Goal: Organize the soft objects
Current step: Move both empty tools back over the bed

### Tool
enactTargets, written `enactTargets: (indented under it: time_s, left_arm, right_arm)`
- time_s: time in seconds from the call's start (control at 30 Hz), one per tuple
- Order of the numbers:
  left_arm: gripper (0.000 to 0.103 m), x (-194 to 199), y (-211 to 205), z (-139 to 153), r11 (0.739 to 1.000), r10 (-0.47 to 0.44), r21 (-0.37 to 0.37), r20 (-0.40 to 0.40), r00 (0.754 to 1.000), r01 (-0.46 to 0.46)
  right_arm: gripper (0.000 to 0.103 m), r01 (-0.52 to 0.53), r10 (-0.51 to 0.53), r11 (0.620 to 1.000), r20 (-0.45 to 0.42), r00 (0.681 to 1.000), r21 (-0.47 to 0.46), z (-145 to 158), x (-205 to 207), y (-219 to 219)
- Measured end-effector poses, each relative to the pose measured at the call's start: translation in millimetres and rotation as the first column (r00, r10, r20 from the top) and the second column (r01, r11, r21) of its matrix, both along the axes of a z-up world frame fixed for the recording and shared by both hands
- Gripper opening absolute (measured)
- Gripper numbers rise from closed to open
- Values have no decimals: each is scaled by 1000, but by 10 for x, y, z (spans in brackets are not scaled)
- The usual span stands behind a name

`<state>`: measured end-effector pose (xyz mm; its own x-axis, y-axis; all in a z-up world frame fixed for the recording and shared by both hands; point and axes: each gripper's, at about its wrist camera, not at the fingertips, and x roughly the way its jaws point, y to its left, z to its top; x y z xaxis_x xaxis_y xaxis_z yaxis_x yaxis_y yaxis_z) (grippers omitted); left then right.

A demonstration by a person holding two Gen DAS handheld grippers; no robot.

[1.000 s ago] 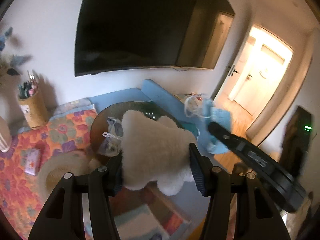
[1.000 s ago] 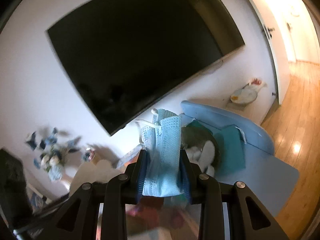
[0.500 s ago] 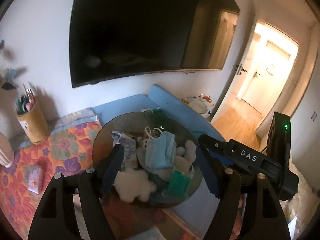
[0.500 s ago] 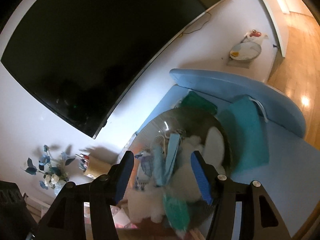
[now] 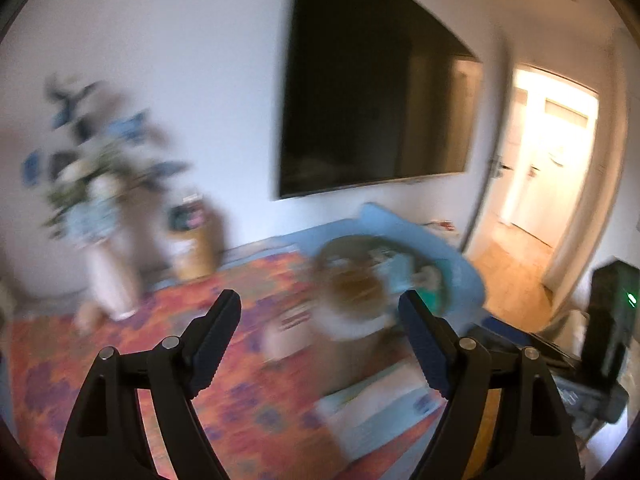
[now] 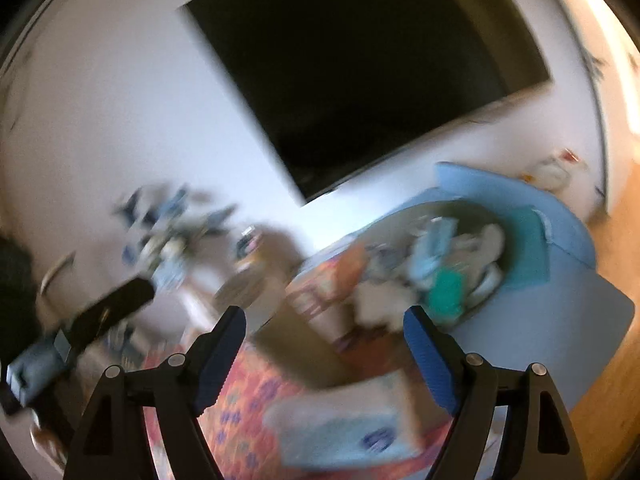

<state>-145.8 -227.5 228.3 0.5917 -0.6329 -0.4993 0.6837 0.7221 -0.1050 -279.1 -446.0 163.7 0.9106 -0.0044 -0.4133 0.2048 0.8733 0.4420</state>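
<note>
Opening both grippers, left (image 5: 320, 320) and right (image 6: 324, 332), nothing between jaws; plush and mask now lying in far-right bowl (image 6: 472, 210); next pickup pending.

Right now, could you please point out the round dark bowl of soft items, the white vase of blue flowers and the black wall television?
Round dark bowl (image 6: 476, 210): right wrist view, far rim.
White vase (image 5: 110, 276): left wrist view, body.
Black television (image 5: 372, 112): left wrist view, screen centre.
</note>
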Motion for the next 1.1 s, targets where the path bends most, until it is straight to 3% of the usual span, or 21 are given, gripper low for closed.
enactTargets:
  time_s: [0.13, 0.23, 0.33, 0.43, 0.53, 0.63, 0.73, 0.8, 0.87, 0.93, 1.1]
  left_arm:
    - [80, 337, 675, -29, 987, 154, 36, -6, 988, -154]
    - [80, 577, 1134, -72, 963, 263, 62, 13, 965, -263]
    - [88, 860, 1468, -269, 928, 351, 123, 24, 936, -352]
    - [88, 1208, 1704, -671, 876, 447, 197, 16, 895, -441]
    - [88, 1487, 1846, -1199, 872, 458, 221, -51, 888, -437]
    - [88, 1669, 1901, -1671, 852, 490, 270, -105, 865, -450]
    - [88, 1664, 1935, -1925, 841, 503, 285, -96, 859, -460]
    - [88, 1652, 1927, -2026, 830, 511, 306, -81, 856, -467]
    - [88, 1645, 1899, -2048, 835, 502, 317, -100, 859, -450]
    - [89, 1628, 1888, -2053, 832, 503, 316, -84, 860, -456]
    - [89, 1700, 1902, -2098, 827, 514, 328, -118, 850, -455]
  right_arm:
    - [80, -114, 112, 993, -41, 993, -35, -82, 213, 539]
    - [80, -194, 190, 980, -77, 979, -42, -146, 476, 891]
    - [85, -255, 246, 966, -155, 957, -40, -275, 822, 1227]
    - [89, -317, 298, 947, -239, 924, -47, -492, 1223, 1577]
    - [89, -330, 286, 940, -318, 904, -92, -737, 1623, 1862]
    - [89, -308, 220, 932, -381, 898, -189, -999, 1956, 2037]
    - [89, -268, 153, 931, -402, 903, -248, -1212, 2146, 2078]
    - [89, -249, 136, 939, -407, 903, -237, -1332, 2187, 2041]
    - [89, -240, 139, 950, -418, 898, -198, -1477, 2229, 1988]
    - [89, -222, 120, 961, -474, 872, -164, -1590, 2281, 1932]
    - [95, -222, 140, 967, -465, 874, -125, -1582, 2271, 1847]
